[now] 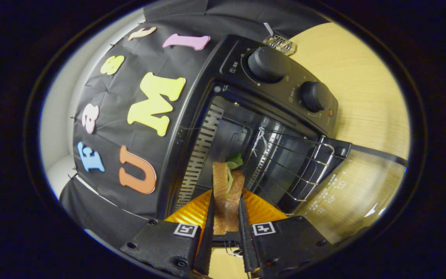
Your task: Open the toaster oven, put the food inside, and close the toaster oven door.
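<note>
A black toaster oven (pixel 285 89) with two round knobs stands on the wooden table, seen tilted. Its glass door (pixel 354 190) hangs open and folded down toward the table. A wire rack (pixel 296 162) sits inside the dark cavity. My gripper (pixel 226 201) is shut on a sandwich (pixel 227 190), two bread slices with green lettuce between them, held upright between both fingers. The sandwich is just in front of the oven's opening, beside the rack's near edge.
The light wooden table (pixel 362 85) spreads beyond and beside the oven. A small wire object (pixel 279 42) lies on the table behind the oven. The black cloth wall (pixel 130 128) stands close along the oven's other side.
</note>
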### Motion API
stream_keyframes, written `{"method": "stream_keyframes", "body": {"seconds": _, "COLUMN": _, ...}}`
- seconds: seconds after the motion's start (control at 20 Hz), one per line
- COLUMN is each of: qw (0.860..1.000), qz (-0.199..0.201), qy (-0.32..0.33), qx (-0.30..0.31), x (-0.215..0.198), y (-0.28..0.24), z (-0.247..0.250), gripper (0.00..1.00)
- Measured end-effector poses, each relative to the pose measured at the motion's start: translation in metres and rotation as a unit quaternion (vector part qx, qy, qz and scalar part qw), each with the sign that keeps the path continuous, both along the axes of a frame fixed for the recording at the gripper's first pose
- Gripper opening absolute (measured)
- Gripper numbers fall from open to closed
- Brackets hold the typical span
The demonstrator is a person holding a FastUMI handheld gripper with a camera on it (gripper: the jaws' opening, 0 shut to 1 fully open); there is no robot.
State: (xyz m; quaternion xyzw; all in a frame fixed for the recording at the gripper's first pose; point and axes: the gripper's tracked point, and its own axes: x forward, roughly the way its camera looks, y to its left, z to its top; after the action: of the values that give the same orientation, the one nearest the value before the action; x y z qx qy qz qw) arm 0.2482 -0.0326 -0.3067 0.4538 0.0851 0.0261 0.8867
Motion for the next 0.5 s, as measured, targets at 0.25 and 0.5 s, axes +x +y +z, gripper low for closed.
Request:
{"method": "stream_keyframes", "body": {"seconds": 0.25, "qw": 0.999, "qz": 0.003, "qy": 0.018, "qx": -0.028, "x": 0.012, "y": 0.002, "z": -0.015, "gripper": 0.46}}
{"method": "stream_keyframes", "body": {"seconds": 0.5, "qw": 0.984, "qz": 0.023, "qy": 0.041, "qx": -0.171, "x": 0.003, "y": 0.021, "z": -0.012, "gripper": 0.80}}
